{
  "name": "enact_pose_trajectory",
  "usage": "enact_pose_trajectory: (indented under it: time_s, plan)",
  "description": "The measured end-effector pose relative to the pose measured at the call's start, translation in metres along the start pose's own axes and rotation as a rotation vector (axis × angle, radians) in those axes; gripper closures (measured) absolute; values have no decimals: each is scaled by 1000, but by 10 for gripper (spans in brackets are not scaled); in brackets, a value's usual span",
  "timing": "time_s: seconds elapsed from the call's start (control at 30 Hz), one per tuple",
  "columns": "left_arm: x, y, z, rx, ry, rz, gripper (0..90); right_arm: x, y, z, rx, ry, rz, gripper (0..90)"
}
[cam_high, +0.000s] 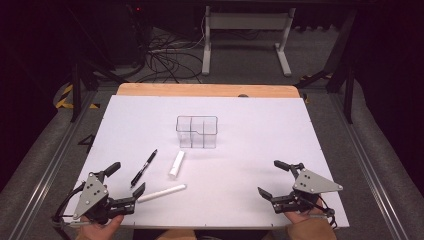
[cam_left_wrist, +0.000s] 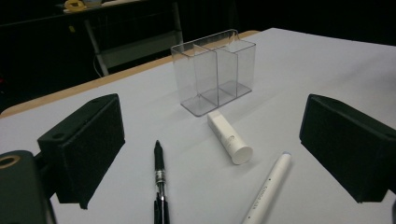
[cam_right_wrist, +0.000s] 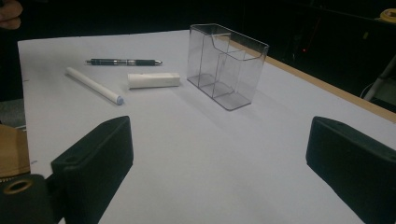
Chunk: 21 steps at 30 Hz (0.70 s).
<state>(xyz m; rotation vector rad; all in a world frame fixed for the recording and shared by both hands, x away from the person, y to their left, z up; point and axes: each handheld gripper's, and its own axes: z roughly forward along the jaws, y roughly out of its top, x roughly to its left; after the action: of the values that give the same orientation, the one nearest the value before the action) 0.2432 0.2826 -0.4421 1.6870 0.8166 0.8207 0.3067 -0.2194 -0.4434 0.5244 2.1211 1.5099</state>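
Observation:
A clear plastic organizer (cam_high: 197, 132) with several compartments stands upright near the middle of the white table (cam_high: 250, 165); it also shows as the organizer (cam_left_wrist: 213, 70) and organizer (cam_right_wrist: 227, 65). In front of it lie a black pen (cam_high: 144, 168), a short white tube (cam_high: 176, 164) and a long white marker (cam_high: 161, 193). My left gripper (cam_high: 126, 179) rests at the near left, open, its jaws empty, with the pen (cam_left_wrist: 159, 179), tube (cam_left_wrist: 229, 136) and marker (cam_left_wrist: 269, 186) just ahead. My right gripper (cam_high: 270, 178) rests at the near right, open and empty.
The white sheet covers a wooden tabletop whose far edge (cam_high: 207, 90) shows. Beyond it stand a white desk frame (cam_high: 247, 35) and loose cables (cam_high: 165, 60) on the floor. Metal rails (cam_high: 45, 165) run along both sides of the table.

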Motion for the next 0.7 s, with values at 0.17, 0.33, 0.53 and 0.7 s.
enact_pose_trajectory:
  time_s: [0.17,0.33,0.53,0.7]
  plan:
    - [-1,1,0,-3,-10,-6,73,1,1,1,17,0,-17,85]
    - [0,1,1,-3,-15,-28,75,0,1,1,13,-2,-3,83]
    - [0,1,1,-1,-15,-21,76,0,2,2,20,-5,-3,88]
    - [0,1,1,1,-14,-22,76,1,4,4,28,-2,-15,95]
